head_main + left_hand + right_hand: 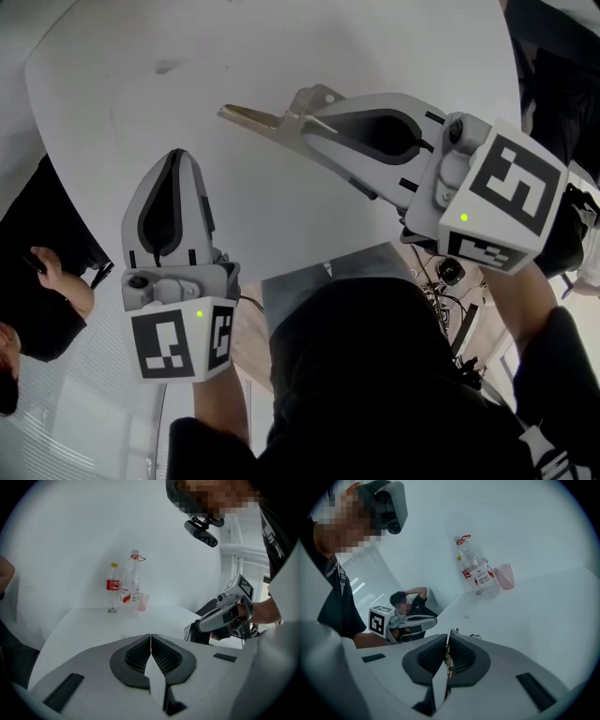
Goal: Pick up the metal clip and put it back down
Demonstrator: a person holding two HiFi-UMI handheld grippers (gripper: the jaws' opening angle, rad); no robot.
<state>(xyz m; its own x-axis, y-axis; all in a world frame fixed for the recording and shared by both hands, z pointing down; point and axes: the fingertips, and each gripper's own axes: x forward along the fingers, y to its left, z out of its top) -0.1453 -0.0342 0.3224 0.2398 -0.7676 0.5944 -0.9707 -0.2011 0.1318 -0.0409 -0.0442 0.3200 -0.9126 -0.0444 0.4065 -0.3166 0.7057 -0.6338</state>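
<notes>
Head view, looking steeply down on a white table (pixel 103 84): the right gripper (pixel 314 117) reaches in from four o'clock toward ten o'clock. Its jaws are pinched on the metal clip (pixel 248 116), whose brass-coloured flat end pokes out past the fingertips toward nine o'clock. The left gripper (pixel 176 164) sits at seven o'clock, pointing to twelve, with its jaws together and nothing in them, well apart from the clip. The step in hand looks like the carry between lifting and setting down. To do it well, the grip should be firm and level as the clip is lowered until it rests flat on the table. Only then should the jaws part, so the clip neither drops nor skids. Left gripper view: its two dark pads meet in a closed seam at the centre, empty. The right gripper shows at three o'clock. Two bottles (pixel 133 581) and a pink cup (pixel 143 602) stand at the table's far edge, toward eleven o'clock. Right gripper view: the pads are almost fully closed on the clip, a thin metal strip standing edge-on in the seam. Its tip and wire loops show just beyond the fingertips, toward twelve. Whether the clip touches the table cannot be told.
</notes>
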